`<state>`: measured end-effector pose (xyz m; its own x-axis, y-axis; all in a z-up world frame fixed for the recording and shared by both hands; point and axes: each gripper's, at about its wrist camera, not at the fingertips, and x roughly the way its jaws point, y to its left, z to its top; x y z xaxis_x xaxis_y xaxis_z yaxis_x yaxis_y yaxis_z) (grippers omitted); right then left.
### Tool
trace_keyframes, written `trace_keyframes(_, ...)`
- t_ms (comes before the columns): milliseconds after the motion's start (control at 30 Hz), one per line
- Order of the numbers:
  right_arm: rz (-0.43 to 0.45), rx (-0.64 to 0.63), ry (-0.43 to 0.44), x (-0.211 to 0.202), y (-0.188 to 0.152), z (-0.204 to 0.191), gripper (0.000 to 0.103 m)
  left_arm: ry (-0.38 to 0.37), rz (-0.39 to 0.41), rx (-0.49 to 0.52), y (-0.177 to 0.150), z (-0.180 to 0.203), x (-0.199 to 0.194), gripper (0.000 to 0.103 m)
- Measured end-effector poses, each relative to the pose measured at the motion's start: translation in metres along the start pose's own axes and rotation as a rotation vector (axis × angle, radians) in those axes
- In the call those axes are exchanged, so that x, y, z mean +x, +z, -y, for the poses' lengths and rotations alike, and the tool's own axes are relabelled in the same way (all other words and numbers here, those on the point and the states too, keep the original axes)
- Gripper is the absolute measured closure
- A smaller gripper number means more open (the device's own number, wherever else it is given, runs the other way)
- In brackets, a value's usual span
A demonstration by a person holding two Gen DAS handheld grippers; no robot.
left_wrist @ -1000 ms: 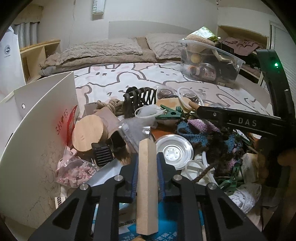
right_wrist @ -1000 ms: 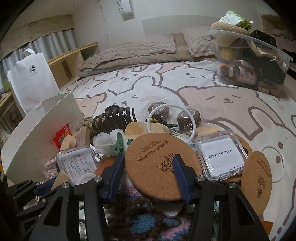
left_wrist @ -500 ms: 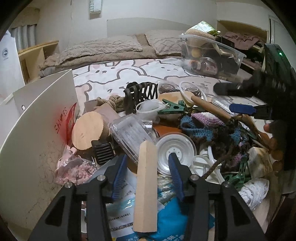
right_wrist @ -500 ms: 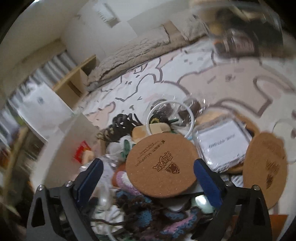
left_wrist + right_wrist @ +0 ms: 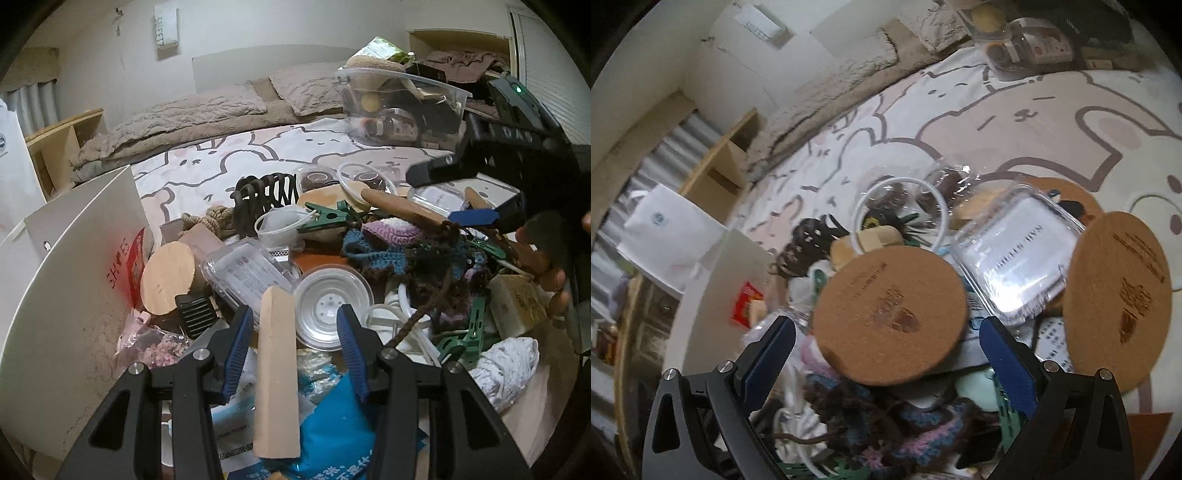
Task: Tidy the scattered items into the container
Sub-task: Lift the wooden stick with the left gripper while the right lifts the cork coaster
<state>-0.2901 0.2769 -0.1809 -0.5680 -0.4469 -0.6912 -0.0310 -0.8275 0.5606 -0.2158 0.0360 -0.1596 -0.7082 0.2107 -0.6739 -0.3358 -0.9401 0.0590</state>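
A pale wooden block (image 5: 277, 369) lies on a heap of small items, between the fingers of my left gripper (image 5: 295, 317). The jaws stand open and the blue pads do not touch the block. My right gripper (image 5: 886, 325) is spread wide around a round cork coaster (image 5: 890, 314), which rests on the heap free of both pads. In the left wrist view the right gripper (image 5: 461, 195) hovers over the heap's far right side. A clear plastic bin (image 5: 402, 107) with things in it stands farther back on the bed.
A white cardboard wall (image 5: 74, 258) with red writing borders the heap on the left. The heap includes a second cork coaster (image 5: 1115, 295), a clear case (image 5: 1015, 266), a black hair claw (image 5: 266, 199), crochet yarn (image 5: 388, 251) and a clear lid (image 5: 332, 306). The cartoon-print sheet (image 5: 221, 162) lies beyond.
My left gripper opened and let go of the wooden block, which now lies on the heap. My right gripper released the cork coaster, spread wide and rolled, tilting its view.
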Motion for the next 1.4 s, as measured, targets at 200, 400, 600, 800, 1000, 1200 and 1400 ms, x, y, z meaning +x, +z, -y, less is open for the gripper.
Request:
trace_keyframes(200, 0.004, -0.068, -0.092, 0.011, 0.003, -0.010, 0.003, -0.004, 0.005, -0.024, 0.001, -0.003, 0.000, 0.056)
trace_keyframes(400, 0.012, -0.172, -0.188, 0.027, -0.001, -0.029, 0.003, -0.011, 0.001, 0.007, 0.000, 0.001, 0.000, 0.056)
trace_keyframes(600, 0.065, -0.178, -0.199, 0.025, -0.002, -0.028, 0.005, -0.004, -0.020, 0.025, -0.001, 0.002, 0.004, 0.056)
trace_keyframes(800, 0.096, -0.193, -0.194, 0.020, -0.004, -0.034, 0.005, 0.001, -0.045, 0.024, -0.004, -0.001, 0.008, 0.056)
trace_keyframes(1000, 0.113, -0.192, -0.178, 0.014, -0.004, -0.035, 0.005, 0.009, -0.064, 0.032, -0.003, -0.009, 0.008, 0.056)
trace_keyframes(1200, 0.147, -0.187, -0.157, 0.004, -0.003, -0.038, 0.005, -0.014, -0.090, 0.039, -0.005, -0.019, 0.010, 0.060)
trace_keyframes(1400, 0.178, -0.188, -0.139, -0.005, -0.003, -0.040, 0.005, -0.021, -0.091, 0.060, -0.005, -0.012, 0.010, 0.082)
